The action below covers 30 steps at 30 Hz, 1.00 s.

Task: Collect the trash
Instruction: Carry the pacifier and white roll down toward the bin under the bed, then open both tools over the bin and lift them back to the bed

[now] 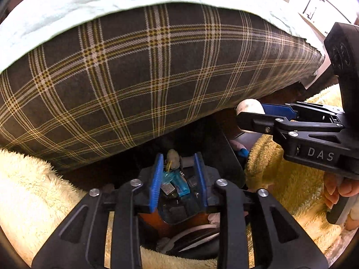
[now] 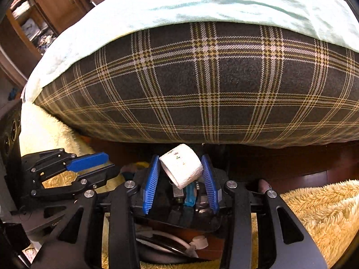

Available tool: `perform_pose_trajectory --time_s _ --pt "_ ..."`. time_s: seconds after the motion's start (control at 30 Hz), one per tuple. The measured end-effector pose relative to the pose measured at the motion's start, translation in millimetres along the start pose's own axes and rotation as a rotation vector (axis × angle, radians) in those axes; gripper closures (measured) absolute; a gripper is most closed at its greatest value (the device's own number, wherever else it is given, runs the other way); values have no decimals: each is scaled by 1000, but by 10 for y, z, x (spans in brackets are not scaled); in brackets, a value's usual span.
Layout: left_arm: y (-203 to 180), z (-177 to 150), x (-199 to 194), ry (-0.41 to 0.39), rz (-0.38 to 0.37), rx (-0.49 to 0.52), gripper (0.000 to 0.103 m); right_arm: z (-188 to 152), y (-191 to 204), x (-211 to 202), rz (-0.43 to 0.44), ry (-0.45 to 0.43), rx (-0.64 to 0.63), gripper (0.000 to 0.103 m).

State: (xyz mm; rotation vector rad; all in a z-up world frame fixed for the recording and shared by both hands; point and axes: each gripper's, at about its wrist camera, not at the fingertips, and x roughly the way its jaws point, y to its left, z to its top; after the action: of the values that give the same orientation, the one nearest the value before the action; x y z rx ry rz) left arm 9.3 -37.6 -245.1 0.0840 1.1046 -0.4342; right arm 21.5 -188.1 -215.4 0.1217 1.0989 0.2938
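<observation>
My right gripper [image 2: 181, 174] is shut on a white roll of gauze tape [image 2: 181, 167] with small printed marks, held tilted between the blue pads. The roll also shows in the left wrist view [image 1: 249, 106], in the right gripper [image 1: 252, 115] at the right. My left gripper [image 1: 179, 174] is open with nothing between its pads; it hangs over a black tray [image 1: 224, 157] that holds a teal lighter [image 1: 179, 183] and small bits. The left gripper shows in the right wrist view [image 2: 98, 168] at the left, open.
A mattress with a dark plaid side [image 1: 134, 78] and a pale green sheet [image 1: 89, 4] fills the far side. Fluffy yellow rugs [image 1: 33, 190] lie left and right [image 2: 314, 213]. A white cable [image 1: 190, 231] lies below the tray. Wooden shelves [image 2: 33, 22] stand far left.
</observation>
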Motion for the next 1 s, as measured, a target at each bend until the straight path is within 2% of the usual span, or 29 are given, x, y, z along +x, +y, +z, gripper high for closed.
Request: perform_pose_trajectory --time_s 0.03,0.07,0.27,0.33,0.4,0.6,0.83,1.0 --pt "12 -1 -10 -3 1 -2 70 16 1 -4 -1 -5 3 48" --pt "24 1 -20 -7 2 -5 66 49 -6 12 0 -6 5 44" --pt "116 40 -137 -22 7 -16 57 150 -69 -182 -11 -46 9 37" --pt "128 73 -212 -39 12 -11 52 204 -85 -327 -17 -90 8 34" --pt "151 135 -348 -68 19 -11 39 286 -107 -527 -28 -155 4 32" --pt "174 385 -828 -197 58 8 19 586 -226 -1024 -133 -300 -10 30" --pt "60 866 -1208 -335 125 56 11 1073 -406 -1406 -220 -436 -17 26" --pt "69 1321 -1247 -422 163 75 9 1553 -502 -1470 -225 -468 -1 25"
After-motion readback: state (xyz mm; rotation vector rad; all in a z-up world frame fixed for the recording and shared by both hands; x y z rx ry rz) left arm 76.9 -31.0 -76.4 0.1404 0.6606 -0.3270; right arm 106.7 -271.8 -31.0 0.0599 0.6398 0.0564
